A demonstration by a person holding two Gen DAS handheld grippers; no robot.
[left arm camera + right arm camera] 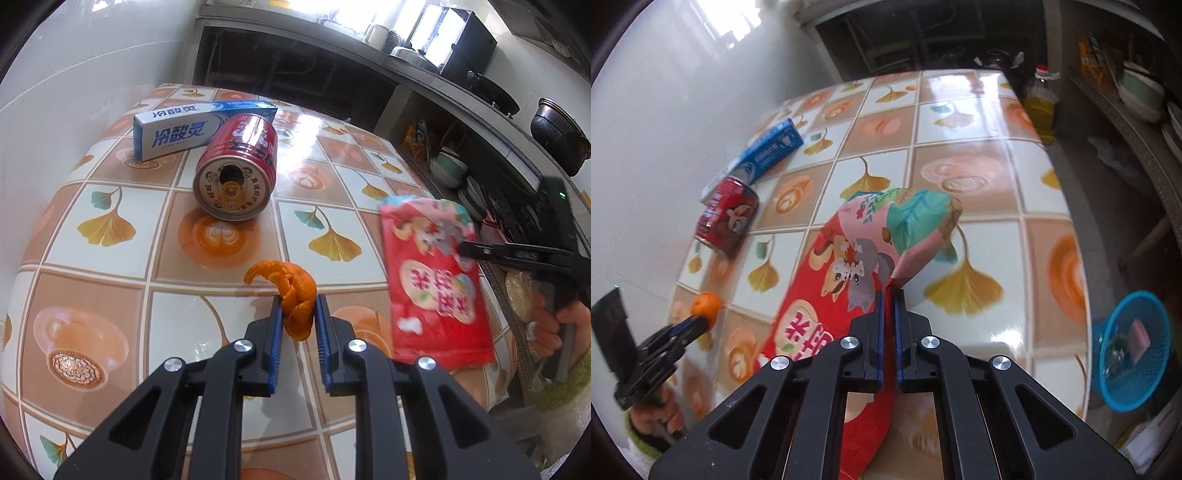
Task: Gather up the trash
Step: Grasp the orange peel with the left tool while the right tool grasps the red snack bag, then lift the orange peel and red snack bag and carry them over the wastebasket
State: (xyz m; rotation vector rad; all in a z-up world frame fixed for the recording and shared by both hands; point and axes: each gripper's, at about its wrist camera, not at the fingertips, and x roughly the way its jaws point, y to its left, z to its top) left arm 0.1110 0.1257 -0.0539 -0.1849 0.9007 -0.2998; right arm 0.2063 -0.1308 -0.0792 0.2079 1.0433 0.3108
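My left gripper [298,306] clamps the orange peel [293,295]; my right gripper [889,295] pinches the red snack bag [849,266] above the table [979,177]. Can [236,170] lies farther off.

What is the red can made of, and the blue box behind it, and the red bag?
The red can looks like shiny metal: its rim and pull-tab end gleam. The blue box seems to be printed cardboard, with flat sides and sharp folded edges. The red bag, pinched in the right hand-held gripper, looks like thin glossy plastic that bends and creases.
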